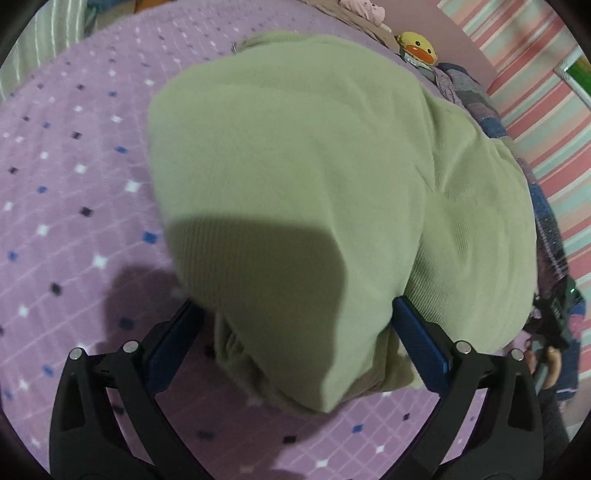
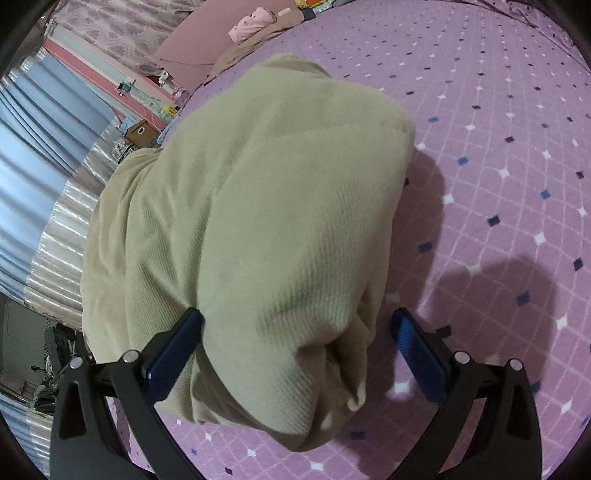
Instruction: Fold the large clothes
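A pale green ribbed garment (image 1: 314, 177) lies folded in a thick bundle on the purple checked bedspread (image 1: 74, 184). It also fills the right wrist view (image 2: 258, 206). My left gripper (image 1: 299, 314) is open, its blue-padded fingers (image 1: 417, 328) standing wide on either side of the bundle's near end. My right gripper (image 2: 295, 325) is open too, with its fingers (image 2: 413, 339) straddling the near corner of the garment. Cloth lies between both pairs of jaws, which are not closed on it.
A yellow duck toy (image 1: 417, 46) and a dark patterned cloth (image 1: 476, 99) lie at the bed's far right. A pink item (image 2: 251, 24) and brown cloth lie by the headboard. Striped wall (image 1: 546, 96) and curtains (image 2: 40, 155) border the bed.
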